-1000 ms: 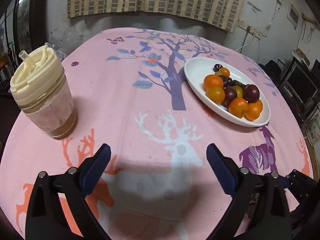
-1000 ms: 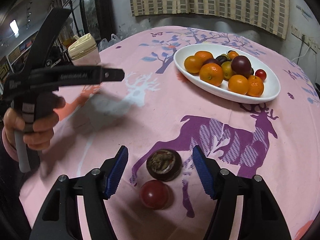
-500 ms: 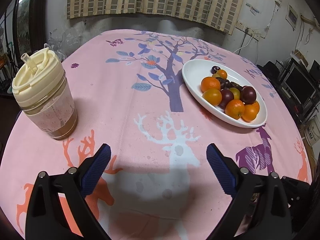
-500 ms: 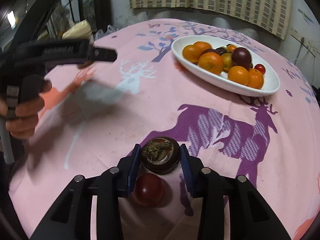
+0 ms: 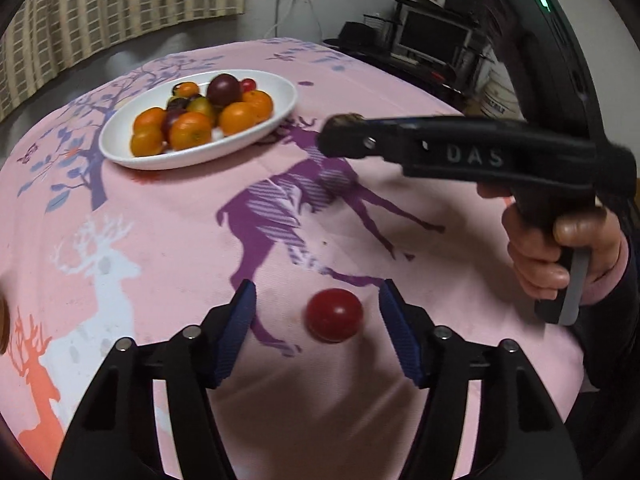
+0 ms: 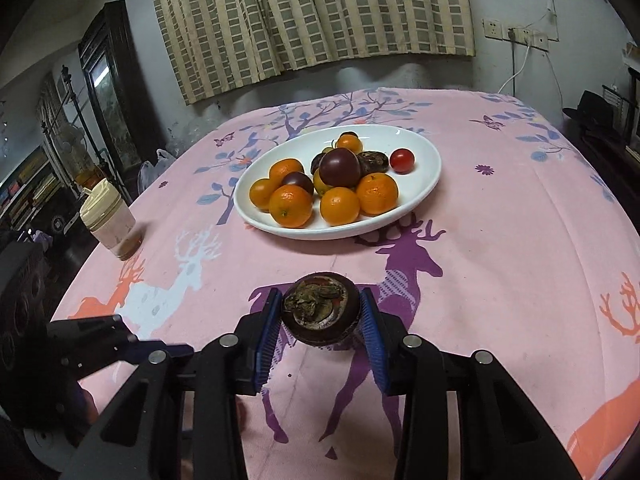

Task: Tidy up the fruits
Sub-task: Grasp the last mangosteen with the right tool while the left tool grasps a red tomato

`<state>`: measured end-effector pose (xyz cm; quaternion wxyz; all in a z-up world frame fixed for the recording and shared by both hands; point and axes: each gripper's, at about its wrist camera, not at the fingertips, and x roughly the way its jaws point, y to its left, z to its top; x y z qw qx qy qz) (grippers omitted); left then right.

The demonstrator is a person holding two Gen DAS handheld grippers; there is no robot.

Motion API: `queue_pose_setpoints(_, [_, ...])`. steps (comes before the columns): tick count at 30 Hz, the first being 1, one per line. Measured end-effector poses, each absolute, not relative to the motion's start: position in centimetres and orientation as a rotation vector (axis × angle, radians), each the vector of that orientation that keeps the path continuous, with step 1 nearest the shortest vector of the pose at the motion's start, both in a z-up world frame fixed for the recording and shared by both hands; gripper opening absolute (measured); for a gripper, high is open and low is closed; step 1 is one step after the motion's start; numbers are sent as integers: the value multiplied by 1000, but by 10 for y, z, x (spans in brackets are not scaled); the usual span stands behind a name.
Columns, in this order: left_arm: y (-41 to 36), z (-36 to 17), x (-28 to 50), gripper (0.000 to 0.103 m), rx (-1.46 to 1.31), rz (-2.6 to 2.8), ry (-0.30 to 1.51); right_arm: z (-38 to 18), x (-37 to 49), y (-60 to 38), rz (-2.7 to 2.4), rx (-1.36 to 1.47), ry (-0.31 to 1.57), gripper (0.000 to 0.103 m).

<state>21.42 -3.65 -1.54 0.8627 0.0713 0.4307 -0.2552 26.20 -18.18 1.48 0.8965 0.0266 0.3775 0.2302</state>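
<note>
Pink cloth printed with deer and trees is covering the desk (image 6: 500, 240), and a checked curtain (image 6: 312, 16) is hanging on the wall behind it. Sitting near the middle of the desk is a white oval plate (image 6: 424, 176), which is holding several oranges (image 6: 291, 205), a few dark purple plums (image 6: 339, 167), another dark brown fruit and one small red tomato (image 6: 401, 160) at its far right edge. Left of the plate, near the desk edge, a lidded cup (image 6: 108, 220) with a cream lid is standing; brown liquid is showing at its bottom.

Nearer the camera than the plate, the right gripper (image 6: 320, 320) is clenching a mangosteen (image 6: 320, 314) between its blue pads, lifted clear of the cloth. In the left wrist view the letters "DAS" are reading on the side of that gripper's black body, and a hand (image 5: 560, 252) is squeezing its trigger.

Further from the plate, toward the near desk edge, the left gripper (image 5: 316, 312) is spread wide, with a red plum (image 5: 334, 314) lying on the cloth between its fingers, touching neither.
</note>
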Motion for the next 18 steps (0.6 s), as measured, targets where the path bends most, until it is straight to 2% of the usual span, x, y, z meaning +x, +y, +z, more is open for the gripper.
queue_pose_setpoints(2, [-40, -21, 215, 45, 155, -547, 923, 15, 264, -180, 482, 47, 783, 40])
queue_pose_setpoints(4, [-42, -26, 216, 39, 160, -548, 936, 15, 262, -179, 488, 41, 788, 40])
queue_pose_setpoints(12, [-46, -36, 216, 39, 191, -564, 974, 15, 258, -176, 495, 29, 790, 40])
queue_pose_setpoints(15, [-45, -36, 217, 33, 184, -561, 970, 16, 257, -177, 495, 29, 787, 40])
queue_pose_setpoints(18, [-42, -35, 219, 32, 154, -561, 983, 16, 257, -177, 494, 28, 786, 40])
